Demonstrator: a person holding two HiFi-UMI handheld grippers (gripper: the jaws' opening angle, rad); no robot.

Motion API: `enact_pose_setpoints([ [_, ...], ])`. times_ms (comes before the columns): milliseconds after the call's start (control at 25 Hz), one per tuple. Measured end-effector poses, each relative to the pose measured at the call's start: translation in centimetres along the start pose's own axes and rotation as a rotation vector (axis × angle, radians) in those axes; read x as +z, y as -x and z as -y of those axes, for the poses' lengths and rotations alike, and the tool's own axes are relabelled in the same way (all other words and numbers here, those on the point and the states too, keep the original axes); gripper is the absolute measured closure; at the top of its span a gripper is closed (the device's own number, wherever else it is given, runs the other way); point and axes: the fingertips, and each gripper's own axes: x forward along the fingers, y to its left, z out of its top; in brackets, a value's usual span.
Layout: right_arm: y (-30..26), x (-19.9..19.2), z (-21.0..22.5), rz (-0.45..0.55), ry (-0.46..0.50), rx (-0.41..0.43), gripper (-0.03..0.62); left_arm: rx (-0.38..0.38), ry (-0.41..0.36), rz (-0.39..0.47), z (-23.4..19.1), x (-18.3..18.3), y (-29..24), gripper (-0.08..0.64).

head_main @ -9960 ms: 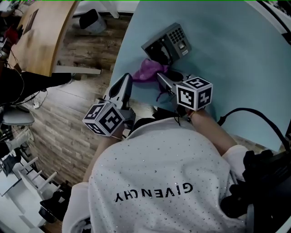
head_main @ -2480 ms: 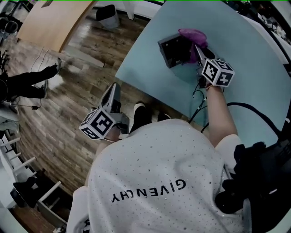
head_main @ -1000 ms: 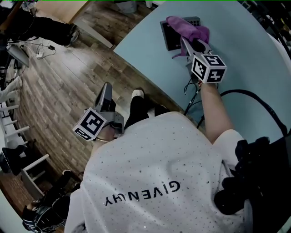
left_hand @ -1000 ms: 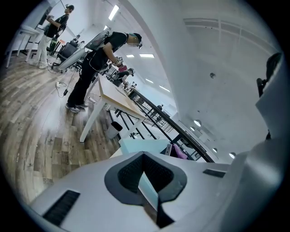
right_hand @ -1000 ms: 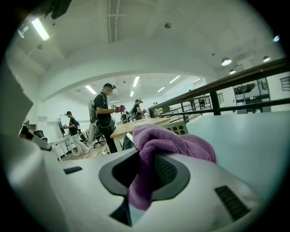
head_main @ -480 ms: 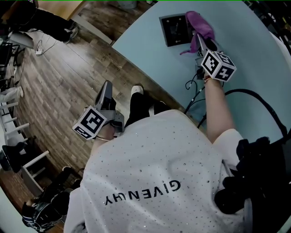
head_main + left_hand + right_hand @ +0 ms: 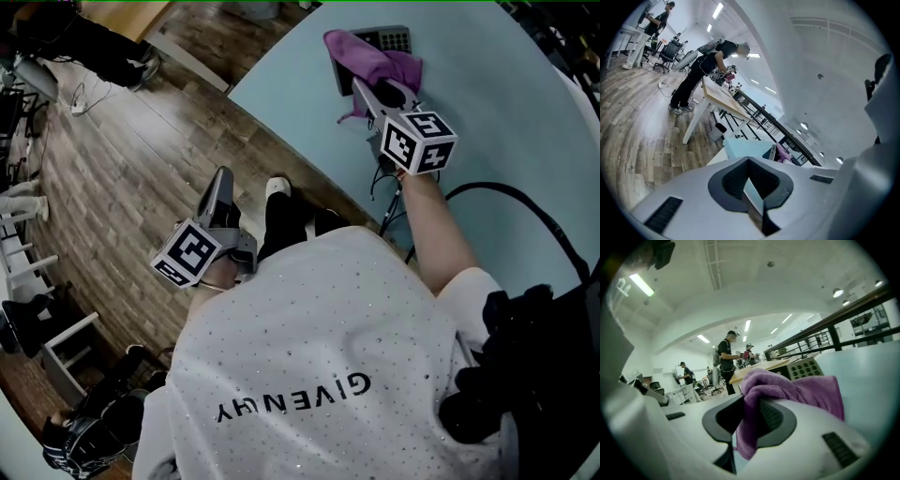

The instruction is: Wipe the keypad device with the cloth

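Even, bright indoor illumination from ceiling strip lights (image 7: 641, 284); shadows soft. Both gripper views show strong fisheye curvature, dark vignetted corners, and slightly blurred foregrounds.

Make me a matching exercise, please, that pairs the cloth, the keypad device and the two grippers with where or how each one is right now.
Column one:
1. cloth
2. keypad device
3. left gripper
4. right gripper

Column two:
A. held over the wooden floor, off the table
B. purple, draped across the device
C. shut on the cloth, above the table
D. partly covered, only some keys showing

Pairs: 1-B, 2-D, 3-A, 4-C
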Motion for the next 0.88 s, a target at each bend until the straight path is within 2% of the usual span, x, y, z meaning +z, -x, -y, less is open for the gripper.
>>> enact_pose_setpoints([
  [120, -1.7, -1.9, -3.4, -0.084, 0.128, 0.094, 0.520, 0.012, 0.004, 0.001, -0.8, 0.2, 0.4, 0.560],
  [240, -3.1, -3.6, -3.4, -0.134, 0.185, 0.105, 0.520, 0.028, 0.010, 0.007, -1.8, 0.1, 0.1, 0.560],
  [440, -1.6, -3.4, -1.5, -0.102, 0.125, 0.076, 0.520, 0.034, 0.008, 0.020, -1.7, -0.8, 0.8, 0.560],
  [600, -2.5, -3.0, 0.4, -0.083, 0.085, 0.019, 0.520, 0.036, 0.015, 0.018, -2.7, 0.1, -0.1, 0.560],
  [880, -0.8, -1.6, 4.1, -0.057, 0.017, -0.103, 0.520, 0.028, 0.017, 0.004, -2.3, 0.4, -0.1, 0.560],
])
